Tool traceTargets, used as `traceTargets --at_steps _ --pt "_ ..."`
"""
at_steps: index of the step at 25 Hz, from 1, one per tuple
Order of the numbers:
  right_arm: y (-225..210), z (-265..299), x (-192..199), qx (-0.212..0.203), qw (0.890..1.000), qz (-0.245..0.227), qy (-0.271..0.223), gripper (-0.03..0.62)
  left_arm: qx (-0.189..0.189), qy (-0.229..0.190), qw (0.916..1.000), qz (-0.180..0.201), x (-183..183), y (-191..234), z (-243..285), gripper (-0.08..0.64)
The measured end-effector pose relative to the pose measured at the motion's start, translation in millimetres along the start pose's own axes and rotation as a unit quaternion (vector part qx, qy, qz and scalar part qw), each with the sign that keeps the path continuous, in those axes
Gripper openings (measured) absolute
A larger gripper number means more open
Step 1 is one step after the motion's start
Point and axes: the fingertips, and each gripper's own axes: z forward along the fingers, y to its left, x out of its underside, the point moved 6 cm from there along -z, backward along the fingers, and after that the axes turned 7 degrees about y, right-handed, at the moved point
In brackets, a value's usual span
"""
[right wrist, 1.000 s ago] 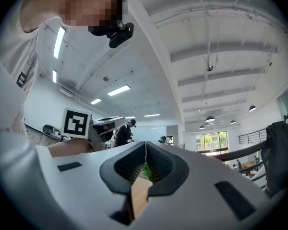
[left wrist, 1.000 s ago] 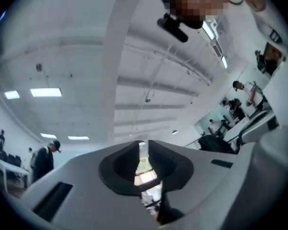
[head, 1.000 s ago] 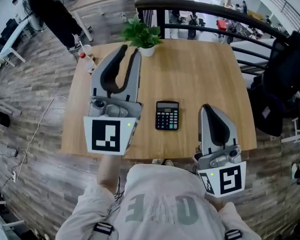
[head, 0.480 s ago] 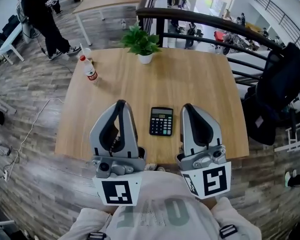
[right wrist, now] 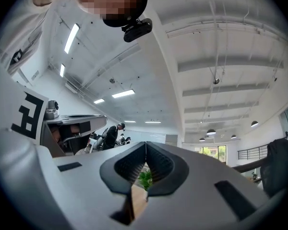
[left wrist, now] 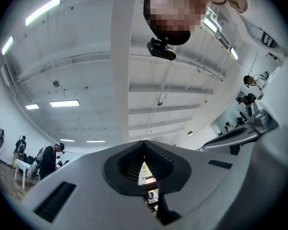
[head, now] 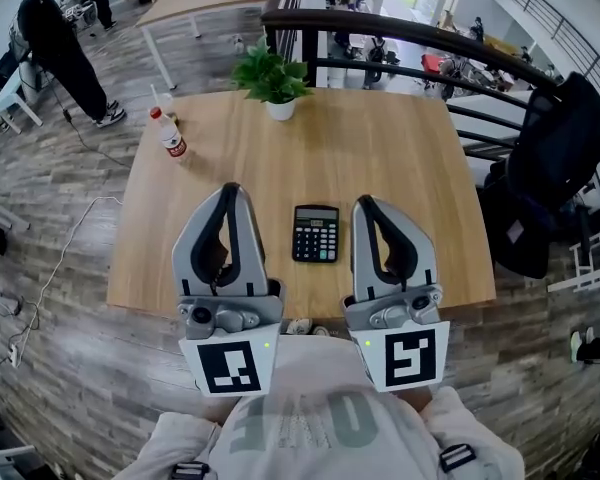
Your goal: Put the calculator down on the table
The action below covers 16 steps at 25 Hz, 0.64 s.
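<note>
A black calculator [head: 316, 233] lies flat on the wooden table [head: 380, 138], near its front edge, with nothing touching it. My left gripper [head: 230, 190] hangs just left of it and my right gripper [head: 363, 204] just right of it. Both are raised off the table and tilted upward. In the left gripper view the left gripper [left wrist: 144, 145] is shut and empty, aimed at the ceiling. The right gripper [right wrist: 146, 146] is also shut with nothing between its pads.
A potted plant [head: 271, 76] stands at the table's far edge and a red-capped bottle [head: 167, 135] at its far left corner. A dark railing [head: 410, 38] runs behind the table. A black bag [head: 555, 148] sits at the right, and a person [head: 55, 48] walks at the far left.
My left gripper drew back from over the table's left part toward the front edge and its jaws closed. My right gripper shifted a little toward the calculator, which stayed put.
</note>
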Motion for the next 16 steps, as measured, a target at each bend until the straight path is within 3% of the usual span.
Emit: traceTargets --at_steps 16 --pt "-2.0 -1.1 10.3 -0.009 1.000 -0.017 0.016 0.020 0.003 0.004 1.0000 0.003 6.5 0.1 -0.8 0.009"
